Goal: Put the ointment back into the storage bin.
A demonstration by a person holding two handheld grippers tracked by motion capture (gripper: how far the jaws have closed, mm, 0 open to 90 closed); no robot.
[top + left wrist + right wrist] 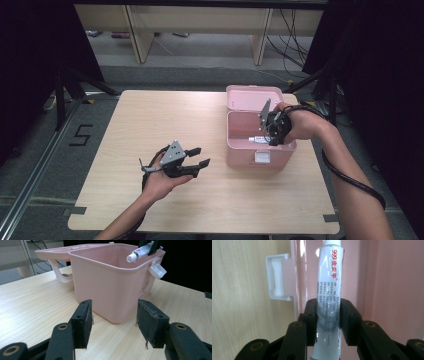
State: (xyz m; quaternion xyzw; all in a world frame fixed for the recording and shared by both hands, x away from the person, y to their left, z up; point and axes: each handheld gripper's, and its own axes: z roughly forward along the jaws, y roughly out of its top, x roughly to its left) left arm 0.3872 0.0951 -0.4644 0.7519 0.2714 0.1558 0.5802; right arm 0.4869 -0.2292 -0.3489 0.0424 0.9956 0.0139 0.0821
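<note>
R claw (328, 322) is clenched on the ointment tube (329, 290), pads pinching its lower body w/ the cap end pointing away from the claw. In the high view the tube (260, 140) hangs over the open pink box (240, 150), near its front wall, approx level. From the left gripper view the capped tip (131, 257) pokes out just above the box rim, beside the white latch (157, 270). Lid (252, 97) is flipped back behind the box. L claw (197, 156) is released, nothing between its pads, resting low over the tabletop (150, 120) well apart from the box, aimed at its corner.

Step in hand looks like dropping the tube into the box. To do it well: bring the tip inboard so it clears the front rim & latch, lower the tube into the cavity before letting go, keep it roughly parallel to the long wall so it lies flat. Grip seems centred, so no re-grasp needed. If the light box slides, L claw could steady its near corner.
</note>
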